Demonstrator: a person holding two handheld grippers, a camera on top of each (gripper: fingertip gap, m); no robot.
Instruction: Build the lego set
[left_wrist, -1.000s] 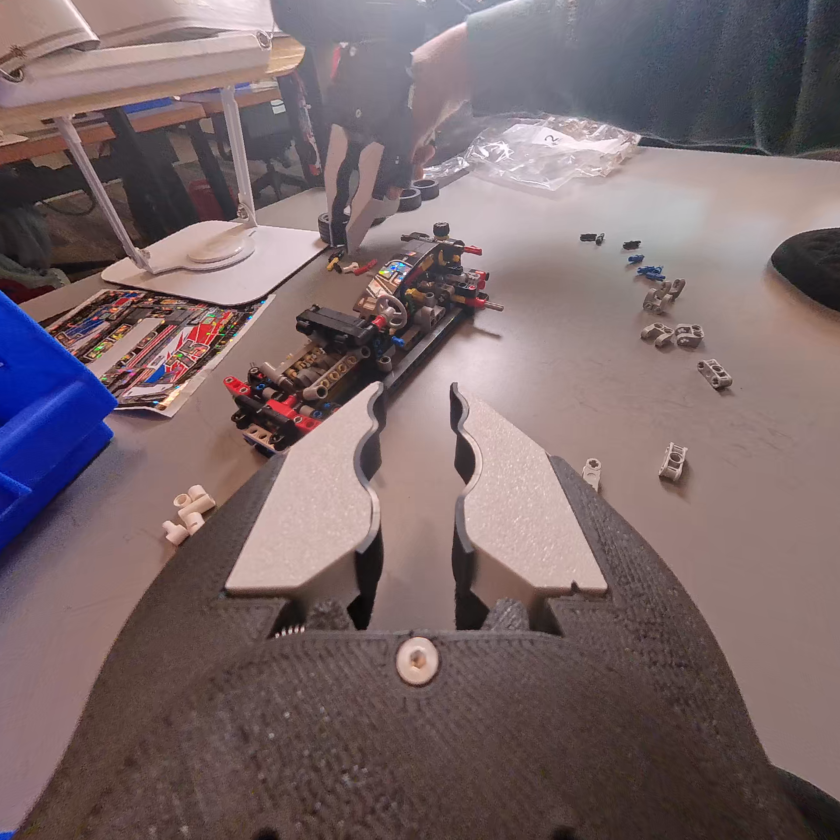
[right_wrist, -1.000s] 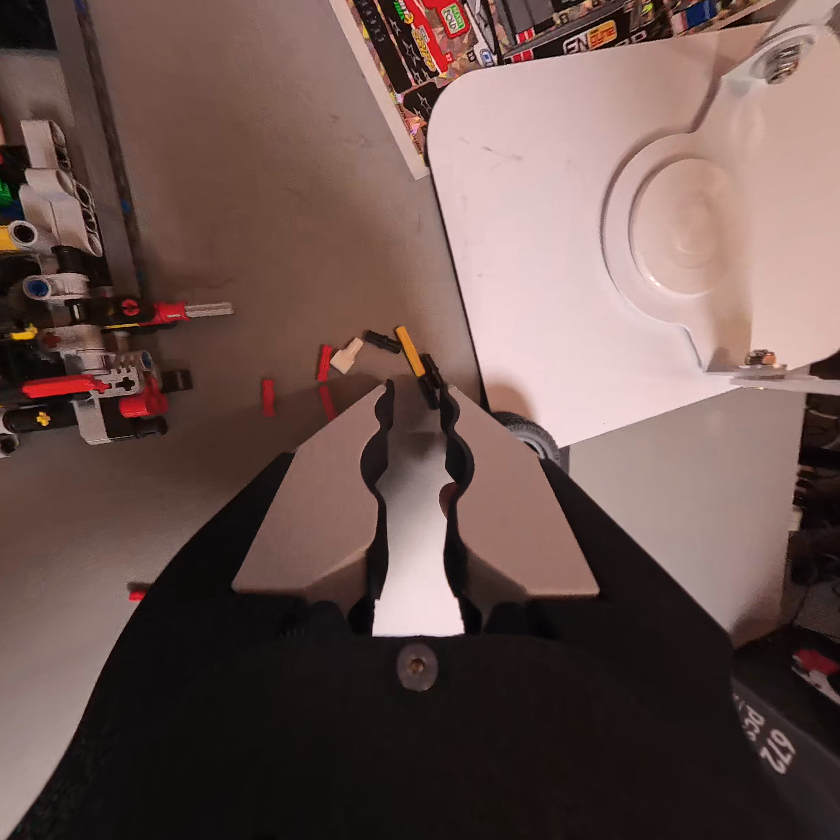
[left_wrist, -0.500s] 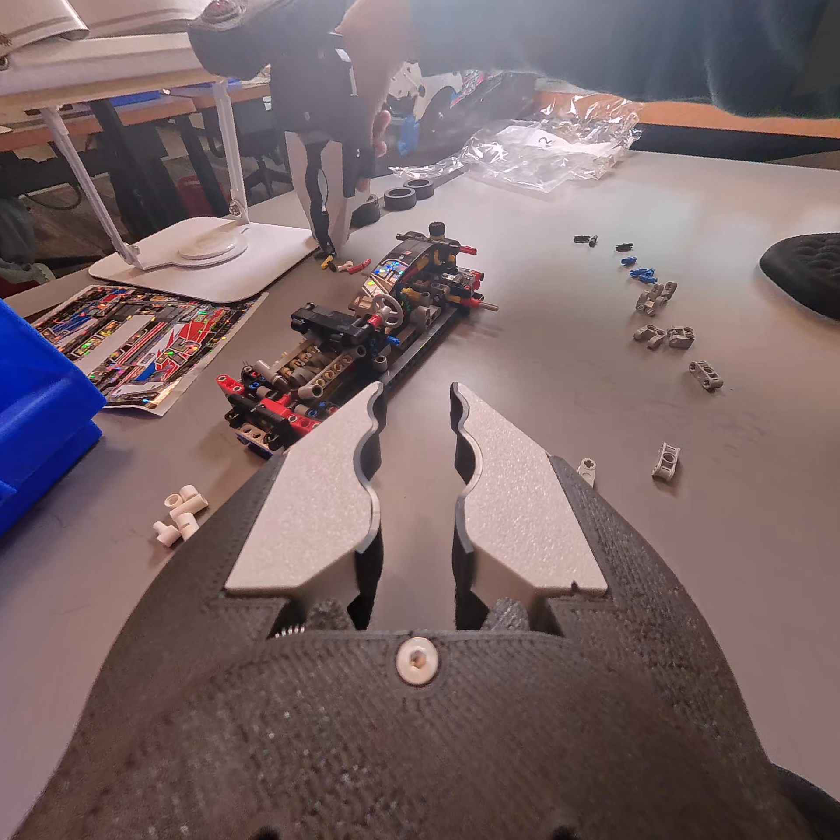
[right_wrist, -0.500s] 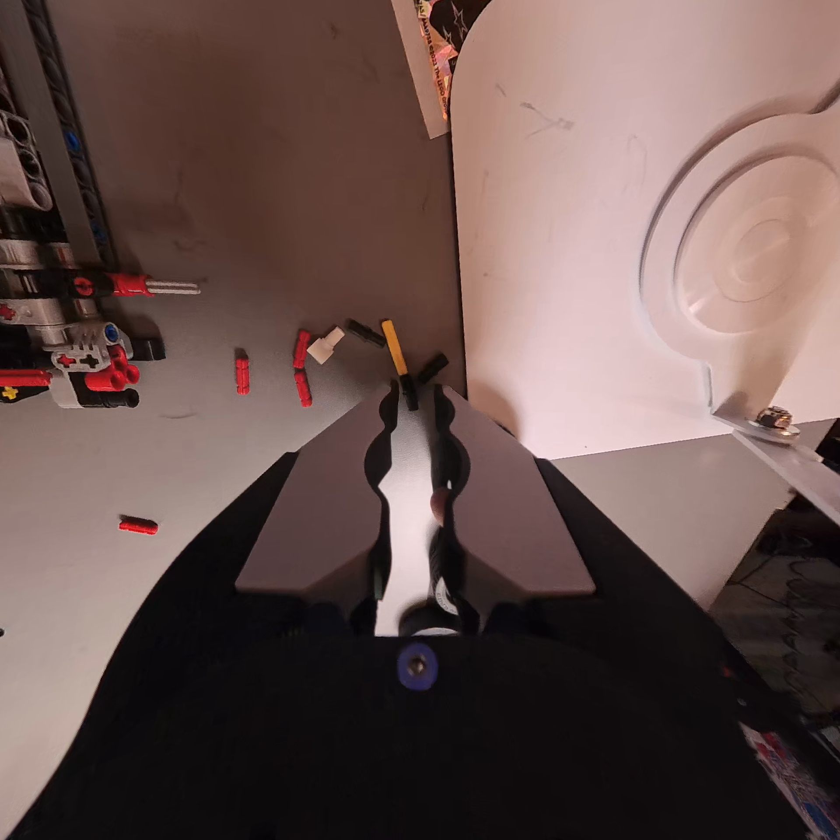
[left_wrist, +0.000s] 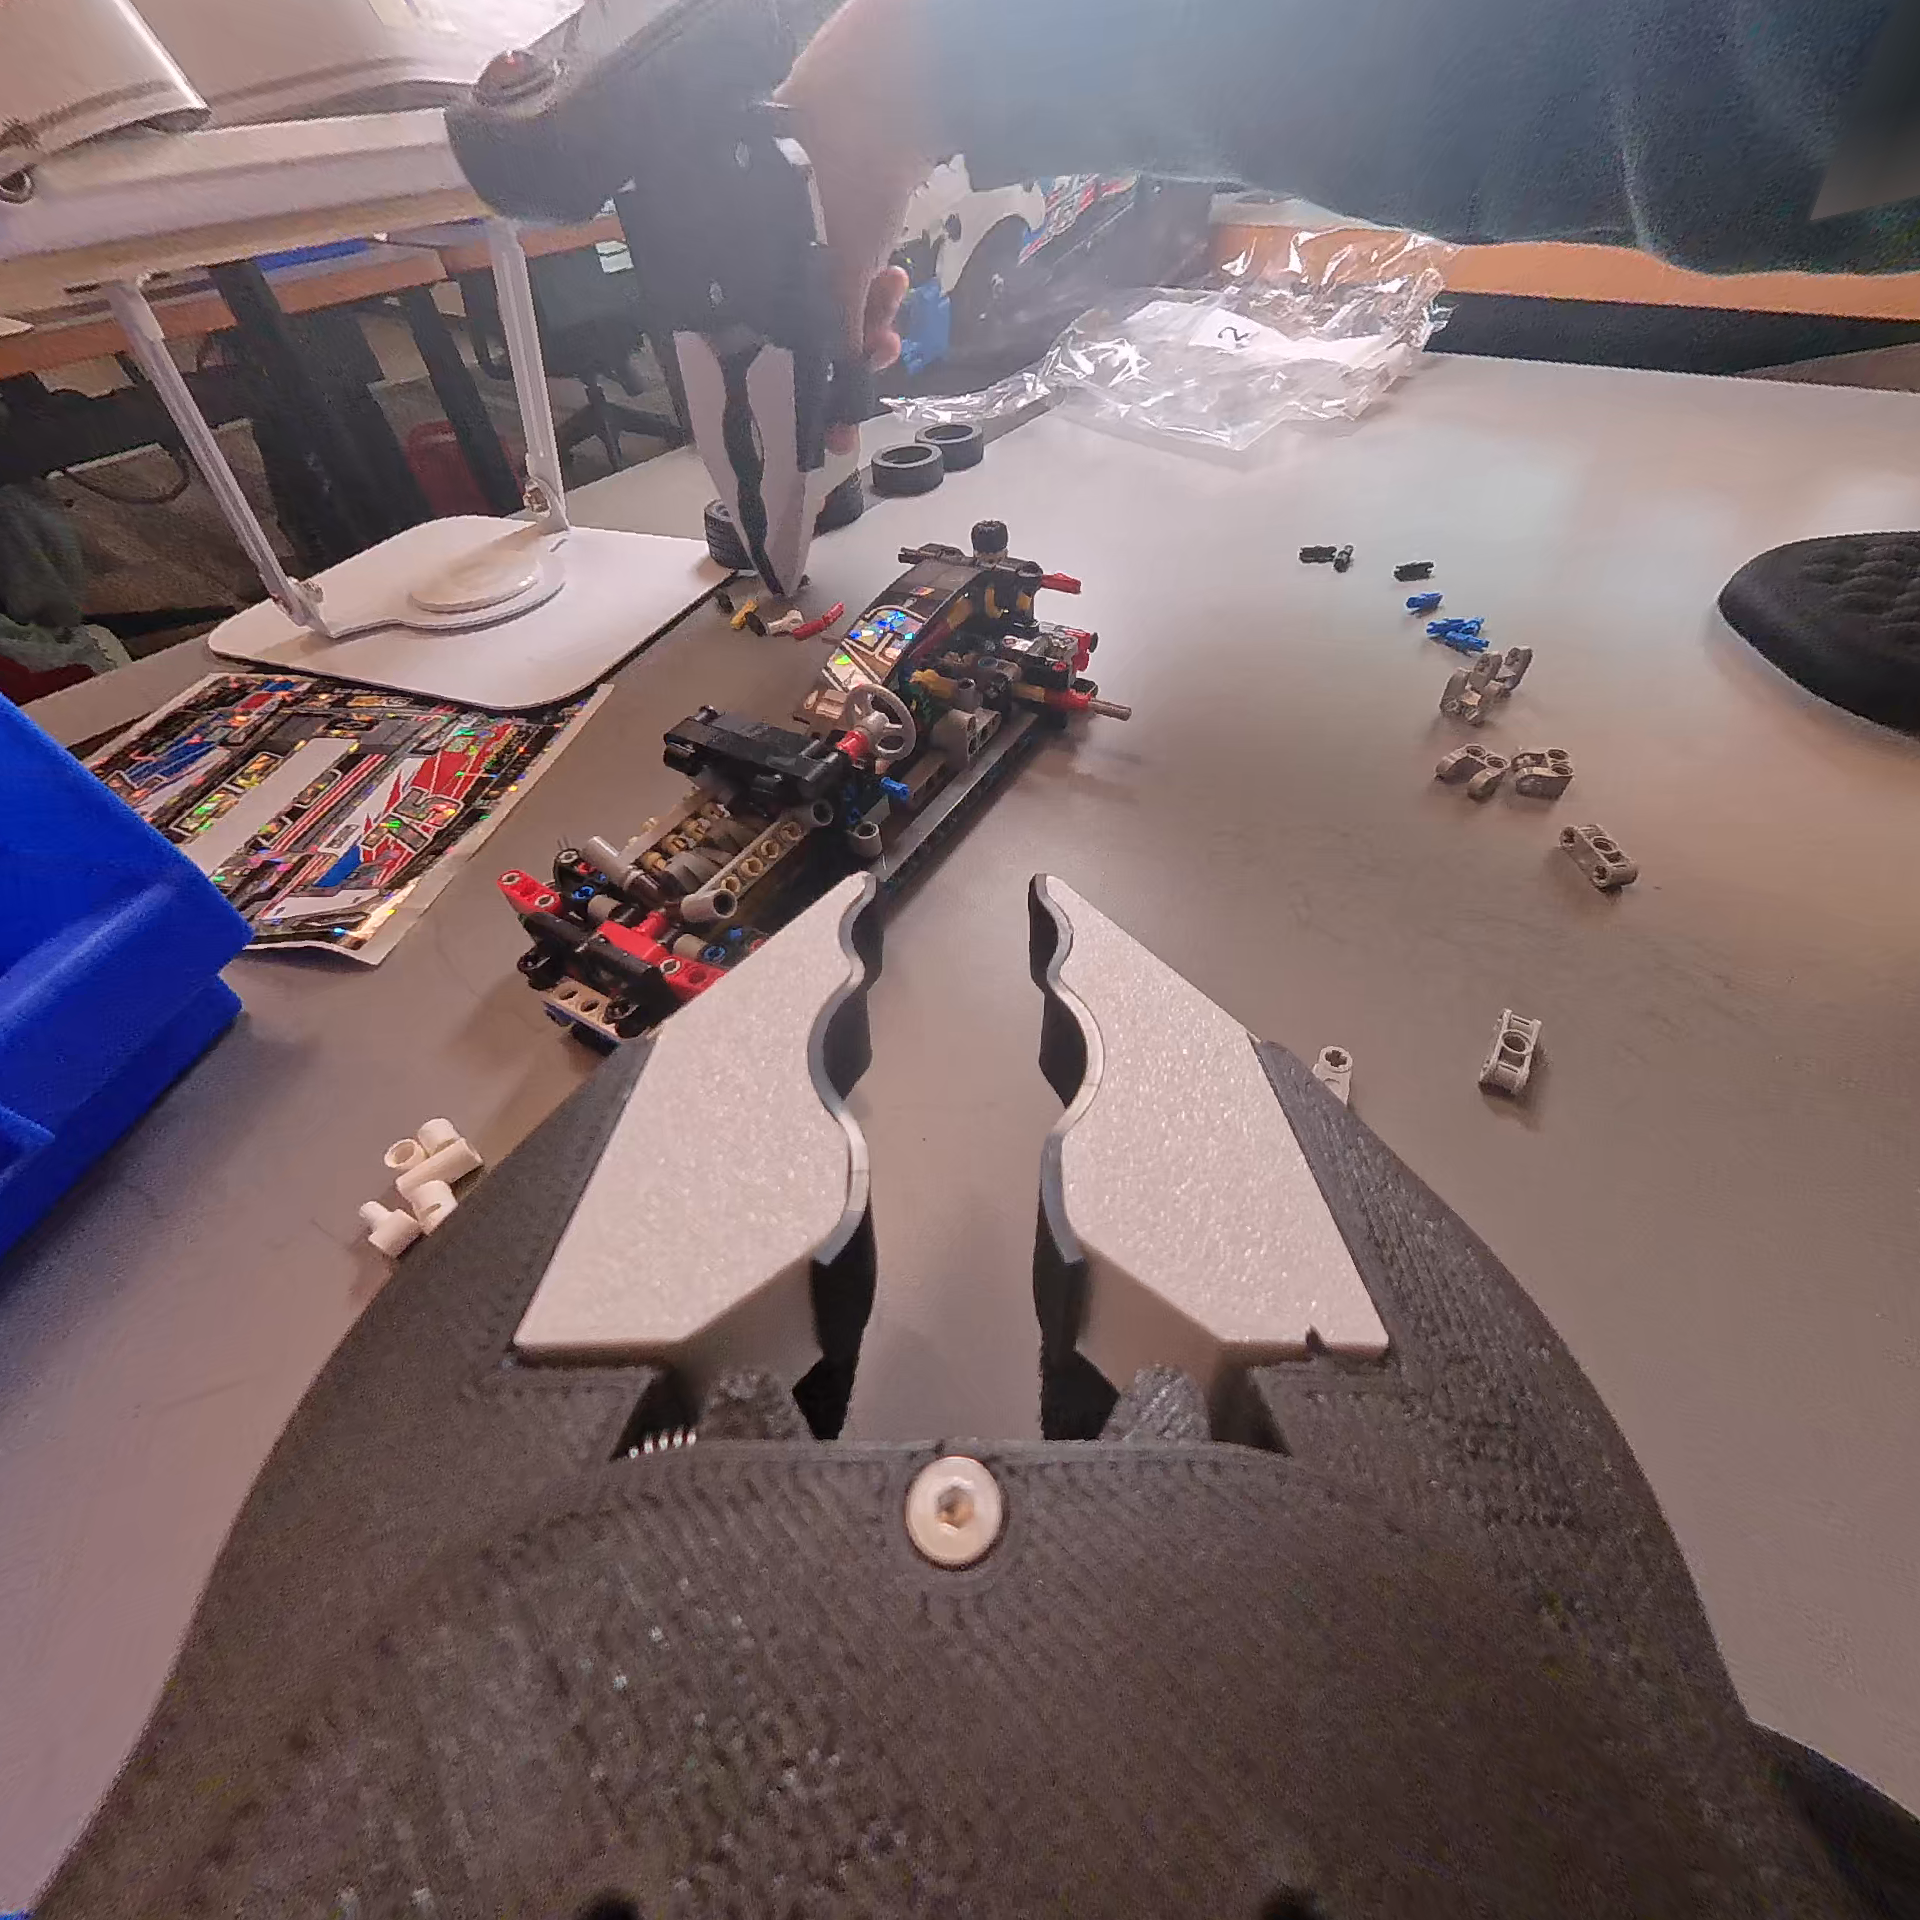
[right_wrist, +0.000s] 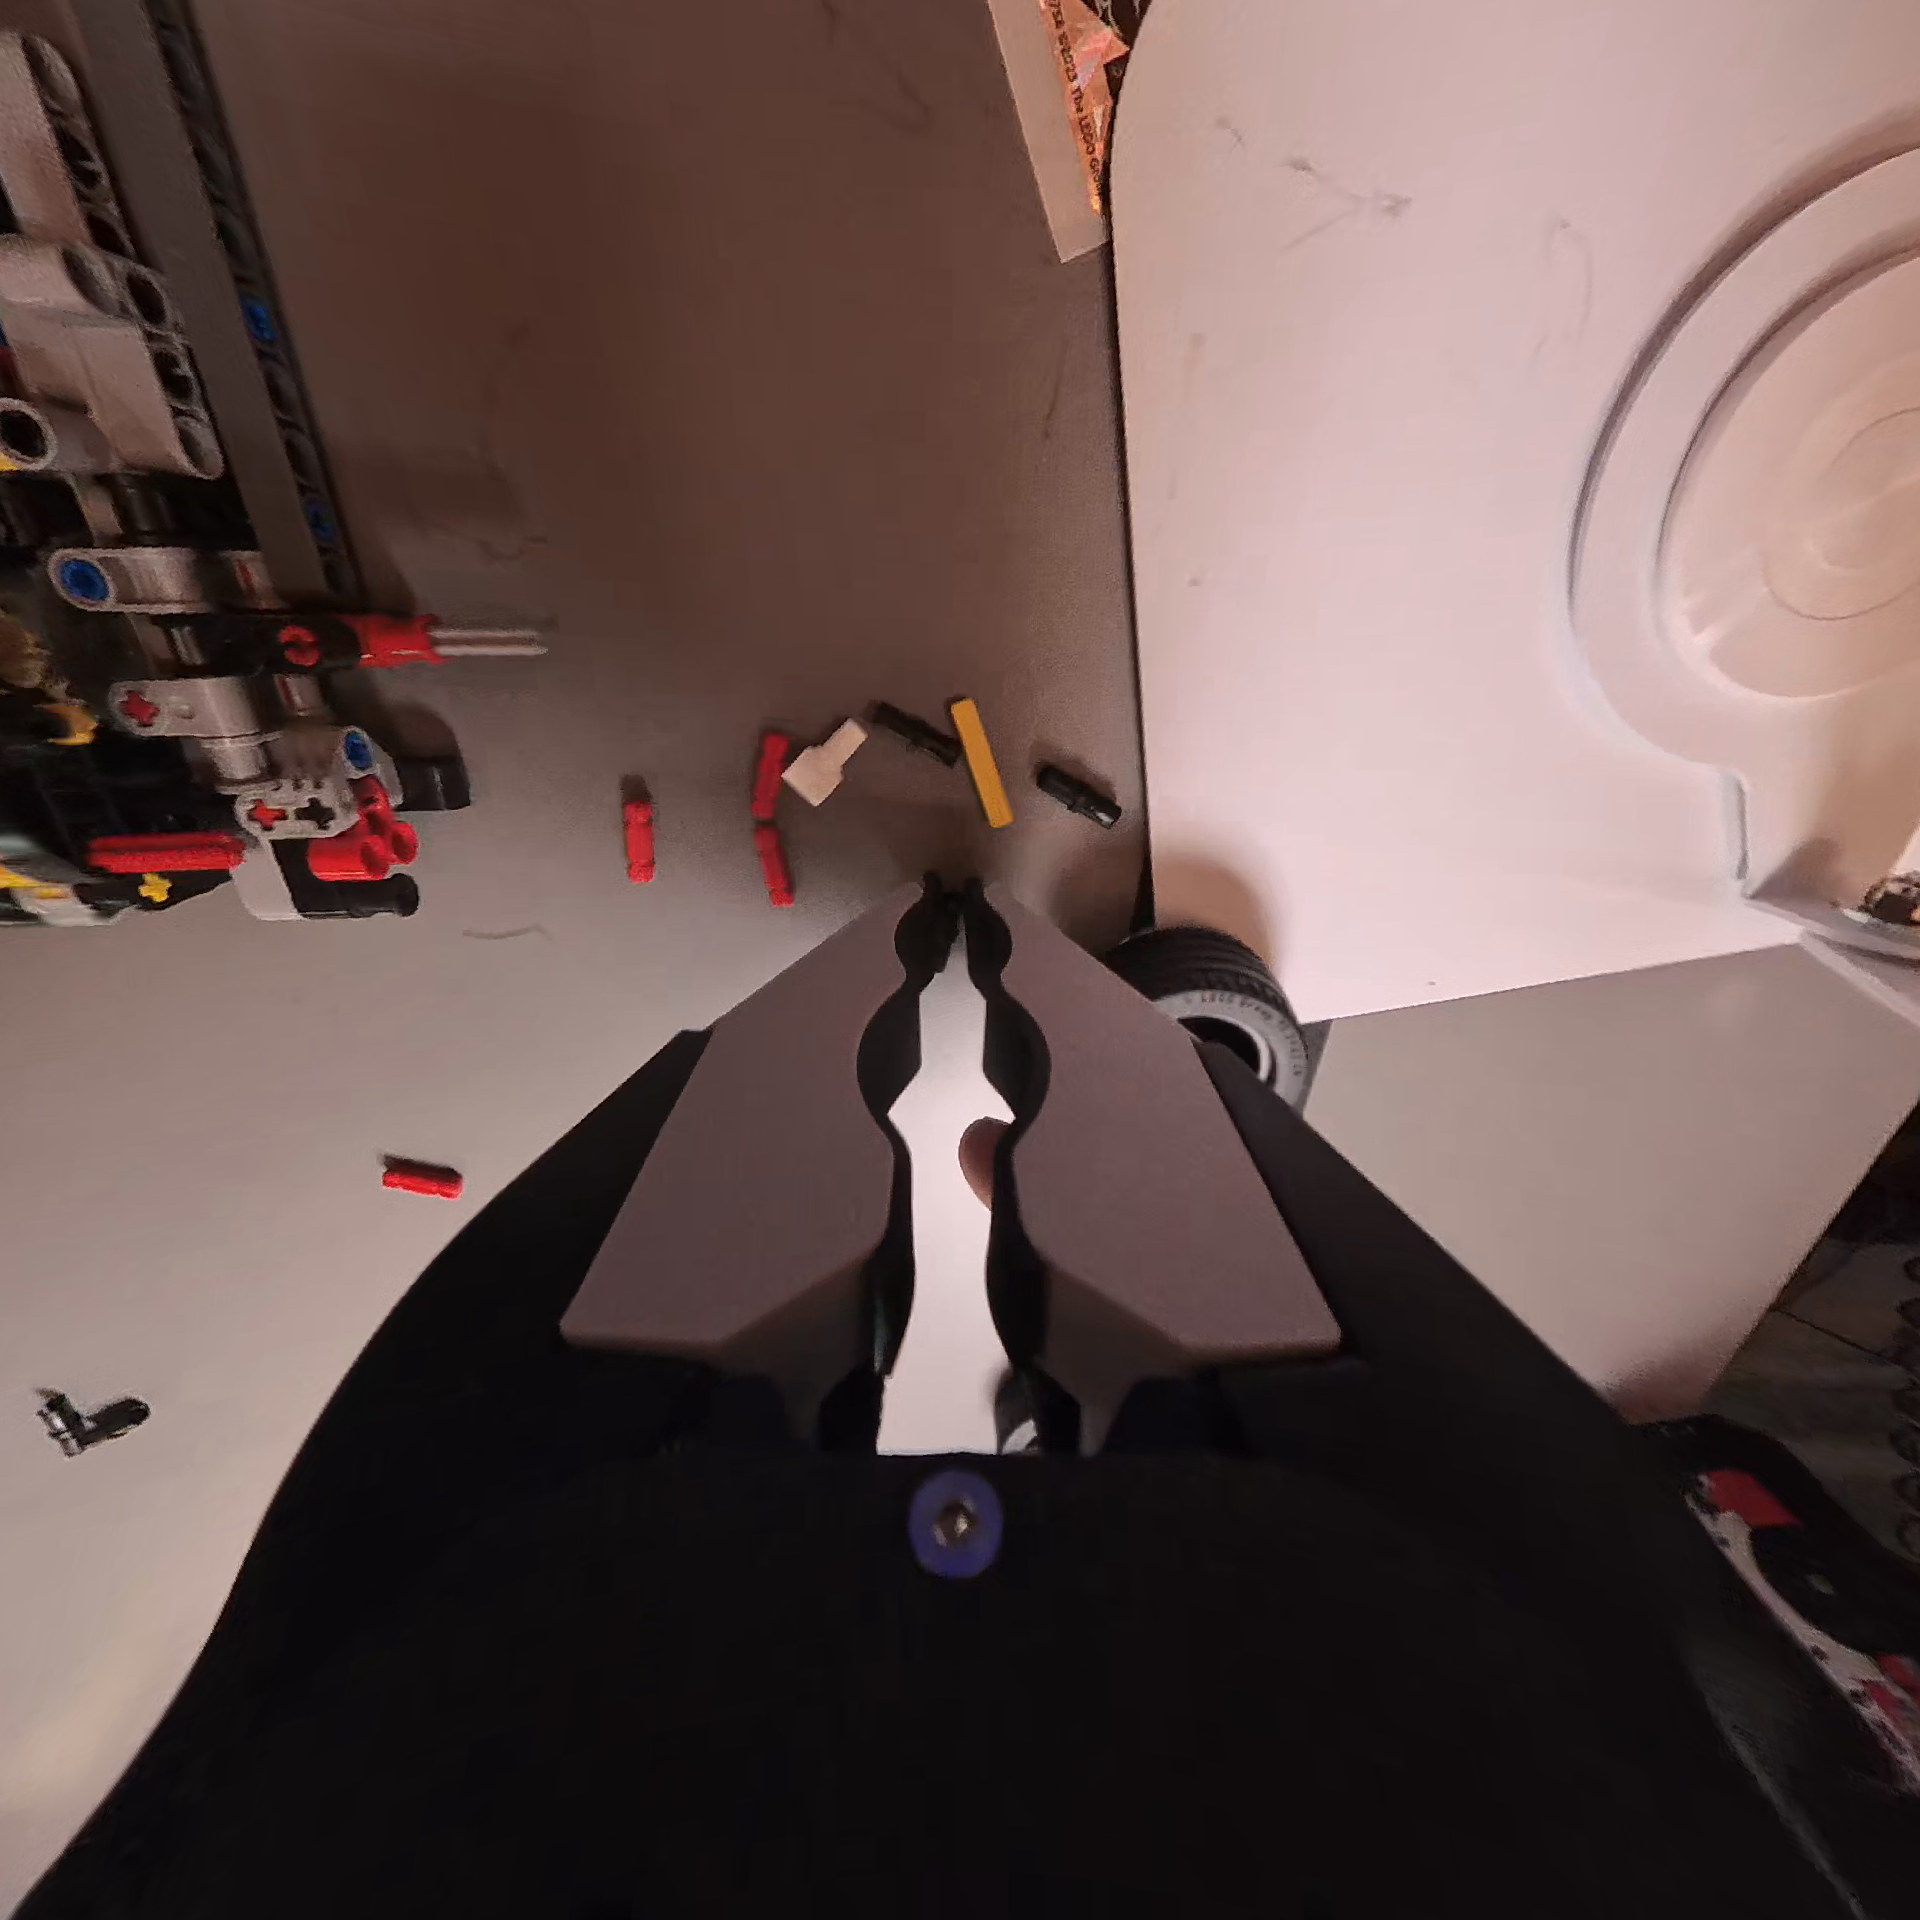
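Left gripper (left_wrist: 948, 904): jaws released with a wide gap, nothing between them, over the desk (left_wrist: 1299, 935) just in front of the lego car (left_wrist: 821, 769).
White pieces (left_wrist: 421, 1184): left of the car's near end.
Grey pieces (left_wrist: 1507, 769): right of the car, well apart.
Right gripper (right_wrist: 948, 902): beyond the car's far end, jaws clenched on a small black pin (right_wrist: 940, 920).
Loose pins: red (right_wrist: 639, 826), yellow (right_wrist: 982, 762), black (right_wrist: 1078, 795), just past the pin in the jaws.
Tyre (right_wrist: 1210, 992): beside the white lamp base (right_wrist: 1403, 520).
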